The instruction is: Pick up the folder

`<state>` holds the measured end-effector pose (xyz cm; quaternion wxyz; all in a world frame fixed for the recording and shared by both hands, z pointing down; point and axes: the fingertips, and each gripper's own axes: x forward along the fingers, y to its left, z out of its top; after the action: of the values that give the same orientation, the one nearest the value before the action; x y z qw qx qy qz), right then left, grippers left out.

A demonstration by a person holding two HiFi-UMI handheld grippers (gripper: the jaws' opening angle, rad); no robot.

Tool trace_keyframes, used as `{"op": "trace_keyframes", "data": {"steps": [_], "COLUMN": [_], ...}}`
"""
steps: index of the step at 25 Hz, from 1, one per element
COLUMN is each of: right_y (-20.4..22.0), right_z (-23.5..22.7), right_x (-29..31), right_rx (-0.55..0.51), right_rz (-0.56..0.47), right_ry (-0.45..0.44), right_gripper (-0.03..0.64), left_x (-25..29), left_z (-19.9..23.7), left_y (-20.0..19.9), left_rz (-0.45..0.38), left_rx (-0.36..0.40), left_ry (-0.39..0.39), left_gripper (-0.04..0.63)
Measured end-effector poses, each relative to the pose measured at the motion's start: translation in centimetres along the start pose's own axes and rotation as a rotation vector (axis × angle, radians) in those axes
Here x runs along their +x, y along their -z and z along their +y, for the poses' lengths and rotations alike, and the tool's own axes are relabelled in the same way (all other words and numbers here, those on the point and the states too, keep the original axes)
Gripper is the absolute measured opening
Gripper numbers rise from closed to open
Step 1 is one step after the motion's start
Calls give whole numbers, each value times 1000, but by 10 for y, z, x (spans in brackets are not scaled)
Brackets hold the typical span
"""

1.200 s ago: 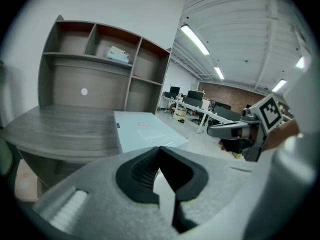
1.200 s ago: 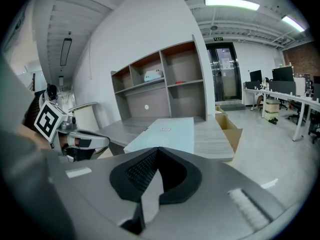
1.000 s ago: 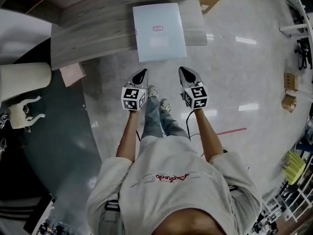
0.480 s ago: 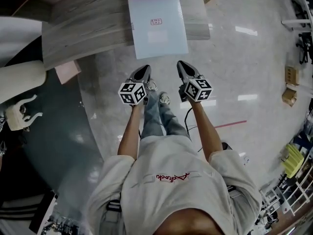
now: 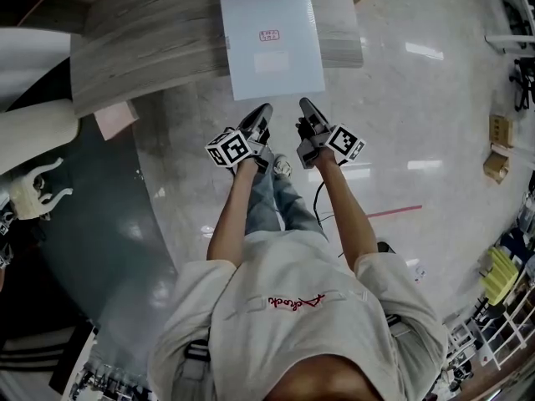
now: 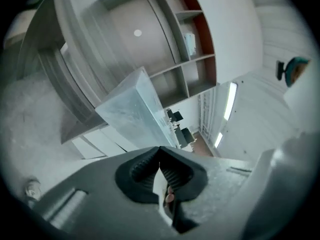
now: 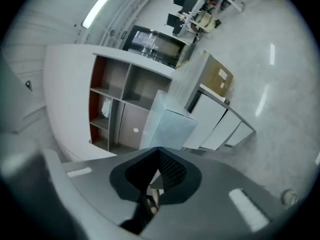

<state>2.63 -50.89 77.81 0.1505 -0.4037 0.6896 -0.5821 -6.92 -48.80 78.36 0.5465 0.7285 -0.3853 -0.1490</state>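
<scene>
In the head view, the pale folder is seen flat across the desk's near edge, its long axis running away from the person. Its red label cannot be read. The left gripper and the right gripper are held just short of it. In the left gripper view, the jaws are seen pressed together, empty. The same is seen in the right gripper view.

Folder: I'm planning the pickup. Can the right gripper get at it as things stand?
Probably yes. The right gripper points at the folder, whose near edge juts past the desk, with nothing between them. Its jaws are shut, though, and would need to open first.
</scene>
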Motion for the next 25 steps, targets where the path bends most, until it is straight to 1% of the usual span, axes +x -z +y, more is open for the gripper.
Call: {"op": "trace_keyframes", "data": {"steps": [1,2,3,4,5,6,7,8,9,10,11,12,15,17,18,19,23,24,25], "right_y": [1,1,0,-1,-1,-1,-1,0,1,1,1,0,-2,-4,-6,-8,-12,-13,-14], "right_z": [0,0,0,-1,0,1,3,4,4,3,2,1,1,-1,-2,-3,-6,-6,-5], "right_x": [1,1,1,0,-1,-1,-1,0,2,4,7,9,16,22,25,28,39,42,44], "right_rx": [53,100,138,164,184,206,230,250,261,266,271,276,282,286,290,296,292,291,290], "right_rz": [-6,-15,-26,-38,-47,-50,-49,-44,-39,-37,-39,-42,-40,-43,-49,-56,-62,-61,-60], "right_ry": [-34,-68,-97,-123,-150,-182,-214,-240,-254,-258,-259,-263,-282,-283,-282,-284,-273,-270,-269], "right_gripper": [6,6,6,6,6,26,164,245,261,298,334,354,394,413,446,456,456,456,456], "left_x": [1,1,2,4,5,6,7,8,9,11,12,14,18,22,24,26,30,32,34], "left_z": [0,-1,-2,-5,-8,-9,-10,-10,-9,-9,-8,-6,-1,3,6,10,23,23,20], "left_y": [-1,-3,-4,-6,-7,-9,-10,-11,-11,-11,-11,-11,-13,-15,-17,-18,-26,-28,-31], "left_rz": [-25,-55,-85,-112,-130,-138,-139,-136,-132,-129,-127,-127,-140,-147,-147,-146,-152,-157,-164], "left_rx": [-62,-144,-247,-347,-411,-434,-435,-430,-428,-432,-438,-445,-451,-446,-438,-423,-379,-380,-400], "left_ry": [23,51,88,131,168,192,207,216,223,228,231,231,219,211,203,190,143,145,163], "left_gripper": [0,26,109,170,209,239,283,339,385,418,438,460,493,503,506,512,514,514,514]}}
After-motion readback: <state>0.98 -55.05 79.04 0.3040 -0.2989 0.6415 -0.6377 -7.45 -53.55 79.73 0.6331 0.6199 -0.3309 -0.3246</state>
